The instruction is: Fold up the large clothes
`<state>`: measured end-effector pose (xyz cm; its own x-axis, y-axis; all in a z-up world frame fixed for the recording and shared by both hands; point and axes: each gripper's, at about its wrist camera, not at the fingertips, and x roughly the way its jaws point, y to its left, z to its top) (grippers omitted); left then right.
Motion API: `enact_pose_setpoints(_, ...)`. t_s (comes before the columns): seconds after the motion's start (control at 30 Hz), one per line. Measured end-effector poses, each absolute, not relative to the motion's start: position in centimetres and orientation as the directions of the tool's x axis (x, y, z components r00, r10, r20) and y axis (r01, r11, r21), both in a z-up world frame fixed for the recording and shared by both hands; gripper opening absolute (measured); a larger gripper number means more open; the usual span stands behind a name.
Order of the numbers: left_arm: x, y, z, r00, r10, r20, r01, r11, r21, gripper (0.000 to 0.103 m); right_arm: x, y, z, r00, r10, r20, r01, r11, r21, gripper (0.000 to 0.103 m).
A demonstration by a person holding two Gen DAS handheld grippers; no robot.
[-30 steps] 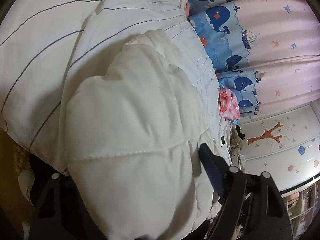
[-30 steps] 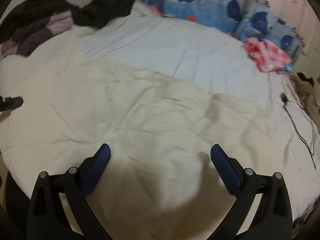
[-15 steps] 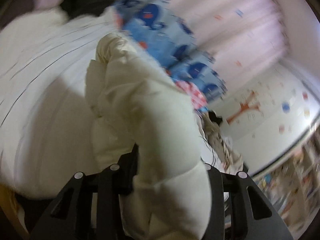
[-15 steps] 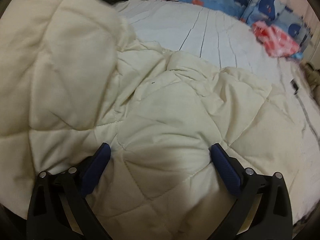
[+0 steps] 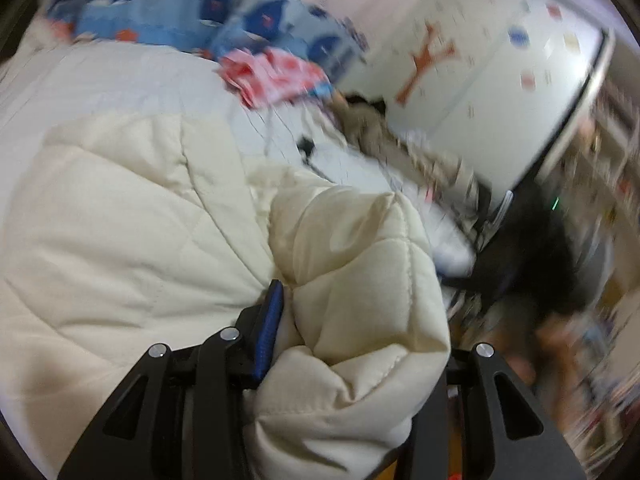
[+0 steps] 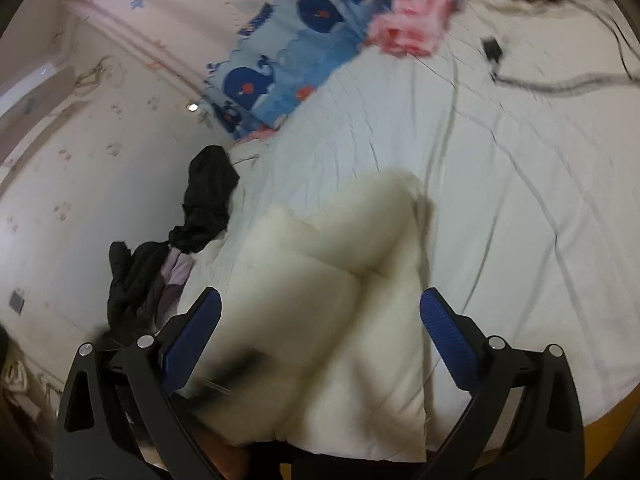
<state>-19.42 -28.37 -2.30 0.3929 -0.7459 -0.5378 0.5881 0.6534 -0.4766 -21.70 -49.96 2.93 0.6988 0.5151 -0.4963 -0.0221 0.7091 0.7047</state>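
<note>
1. Bedroom with a pale pink star-print curtain (image 6: 132,12) behind a bed (image 6: 500,184) spread with a white, thinly striped sheet.
2. Along the far edge of the bed: blue whale-print bedding (image 6: 296,32), with a crumpled pink-and-white checked cloth (image 6: 416,28) just beside it.
3. Near the curtain side of the bed: black clothes (image 6: 208,196) bunched in a line, a lilac piece showing among them.
4. On the sheet beyond the checked cloth: a small black plug and cable (image 6: 532,76), blurred.
5. In the left wrist view: white wardrobe door (image 5: 460,80) with an orange tree decal, and a blurred shelf further right.
6. Cream quilted comforter (image 5: 120,220) heaped on the near part of the bed, partly doubled over.
7. Left tool (image 5: 352,320) pinching a thick bunched fold of the comforter; blue pad (image 5: 270,328) pressed into the padding on one side, other pad hidden by the fabric bulging over it.
8. Right tool (image 6: 320,320) spread wide above the comforter, holding nothing; cream padding seen beneath and between its blue pads (image 6: 448,340), apart from both.
9. Dark blurred shape low in the right wrist view, beside the left-hand pad; cannot tell what.
</note>
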Motion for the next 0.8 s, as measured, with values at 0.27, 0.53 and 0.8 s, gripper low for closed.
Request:
enact_pose_setpoints(0.27,-22.3,-30.9,-2.9,0.457,-0.666,-0.59,0.653,0.701,-0.286,0.039,-12.9,-40.7,4.1,0.471,0.412,-0.78,-0.184,0.911,0.37,0.096)
enact_pose_setpoints(0.53,-23.8,-30.7,-2.3,0.464,-0.623,-0.63,0.677,0.708,-0.202,0.047,-12.4,-37.3,0.0,0.377,0.26,-0.889,-0.199,0.96,0.196,0.096)
enact_pose_setpoints(0.8,-25.9,-30.6,-1.1,0.488,-0.605,-0.629,0.684,0.713,-0.155,0.066,-12.2,-39.3,-1.3,0.376,0.199,-0.905,-0.178,0.974,0.141,0.096)
